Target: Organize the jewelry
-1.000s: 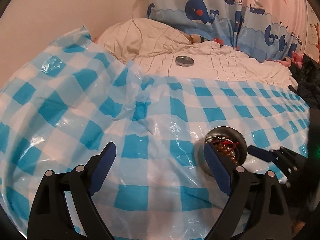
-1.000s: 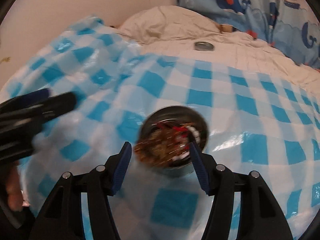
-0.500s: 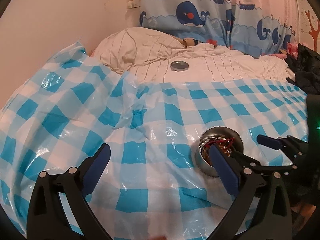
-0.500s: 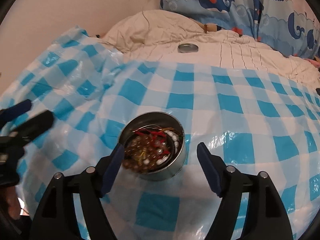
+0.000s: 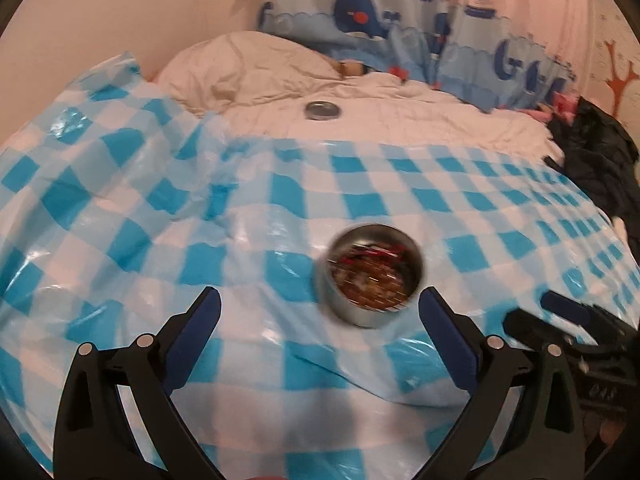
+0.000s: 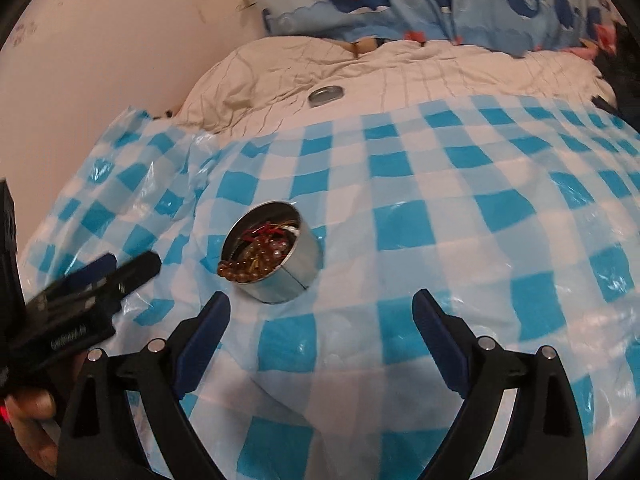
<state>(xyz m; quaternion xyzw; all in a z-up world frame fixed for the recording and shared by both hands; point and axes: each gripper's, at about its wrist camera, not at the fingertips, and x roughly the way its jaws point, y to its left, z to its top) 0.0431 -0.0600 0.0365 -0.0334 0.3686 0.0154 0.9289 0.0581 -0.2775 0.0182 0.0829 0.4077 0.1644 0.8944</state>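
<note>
Right wrist view shows the right gripper (image 6: 320,308) with its blue-padded jaws spread wide over the blue-and-white checked plastic sheet (image 6: 460,208), nothing between them; they have just been opening. A round metal tin (image 6: 276,252) sits on the sheet just beyond the left finger, apart from it, slightly tilted on the soft surface. Inside it lies a tangle of jewelry (image 6: 260,250): amber-brown beads, red cord and a few pale beads, with one brown bead strand hanging over the near-left rim. At the far left of this view the left gripper (image 6: 120,270) comes in, blurred, with part of a hand (image 6: 30,428) below it.

From the left wrist view the left gripper's jaws also stand fully spread and empty, having just widened; the tin appears blurred just beyond the right finger, not touching it, and the right gripper shows dark at the right edge. Far behind, a shallow metal lid (image 5: 323,111) rests on the cream bedding (image 5: 400,116), well apart from the tin. A whale-print curtain (image 5: 360,16) hangs at the back, and dark clothing (image 5: 596,160) is heaped at the far right
</note>
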